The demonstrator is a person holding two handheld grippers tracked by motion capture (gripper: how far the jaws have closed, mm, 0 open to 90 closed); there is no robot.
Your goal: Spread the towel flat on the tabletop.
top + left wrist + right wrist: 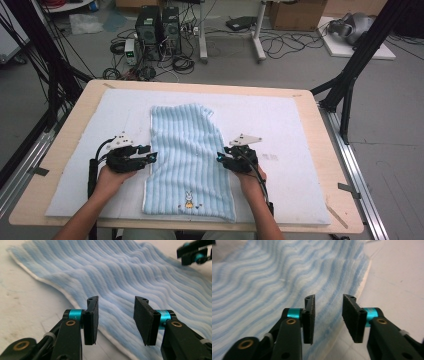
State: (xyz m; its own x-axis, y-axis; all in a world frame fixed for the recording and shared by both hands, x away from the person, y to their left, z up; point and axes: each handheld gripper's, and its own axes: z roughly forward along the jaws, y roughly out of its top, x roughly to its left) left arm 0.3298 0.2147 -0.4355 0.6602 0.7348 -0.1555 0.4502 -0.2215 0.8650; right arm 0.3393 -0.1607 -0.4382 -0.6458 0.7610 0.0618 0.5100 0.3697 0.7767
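On the wooden table [65, 145], a white mat [290, 130] spread over most of the top. Near the left side of the mat, the left gripper [151, 157], held in the left hand [111, 178], pointing inward at the towel's left edge. Jaws released, a clear gap between the pads, nothing pinched. Seen along the left gripper [116, 315] in its own view: the white hem of the towel [140, 272] passing under and just ahead of the pads, blue ribbed cloth beyond, bare mat [30, 305] to the left.

In the middle of the mat, the light blue striped towel [185, 155], lying flat and lengthwise, far end toward the back of the table, near end close to the front edge. Far right corner slightly turned or rumpled. Small rabbit motif [189, 200] near the front hem. Edges gently wavy, ribs running front to back.

At the towel's right edge, the right gripper [220, 157], held in the right hand [251, 180], pointing inward, roughly opposite the left one. Jaws likewise released, pads apart, no cloth caught. Along the right gripper [328, 315] in its own view: the towel [262, 277] under and left of the pads, its hem curving away ahead, bare mat [397, 285] to the right.
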